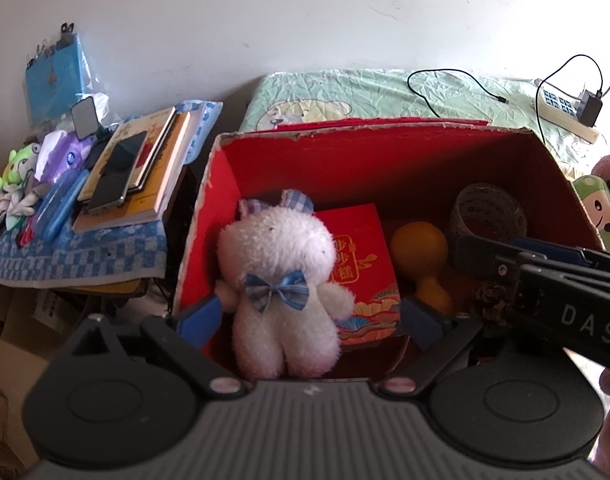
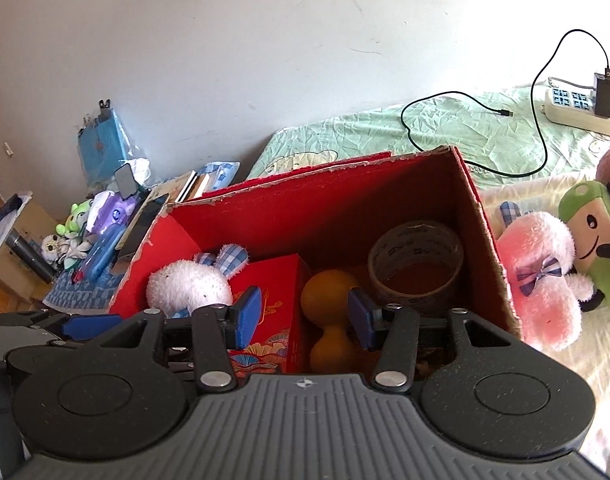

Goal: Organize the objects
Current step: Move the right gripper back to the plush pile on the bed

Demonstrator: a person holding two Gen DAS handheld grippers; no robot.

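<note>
A red cardboard box point(image 1: 209, 200) stands open in front of me. Inside, a white plush bunny point(image 1: 281, 276) with a blue bow leans upright at the left wall. Beside it are a red gift box point(image 1: 365, 256), an orange gourd-shaped toy point(image 2: 329, 312) and a roll of brown tape point(image 2: 415, 268). My left gripper point(image 1: 309, 322) is open, its blue pads either side of the bunny; the left pad sits at the bunny's arm, the right one stands apart. My right gripper point(image 2: 305, 314) is open above the orange toy. A pink plush bunny point(image 2: 541, 280) lies outside the box on the right.
A green plush point(image 2: 589, 236) lies beside the pink bunny on the bed. A power strip point(image 2: 577, 108) with a charger and black cable point(image 2: 445, 98) lies on the green sheet behind. Left of the box, books with a phone point(image 1: 121, 172) rest on a blue checked towel point(image 1: 85, 256), next to small toys.
</note>
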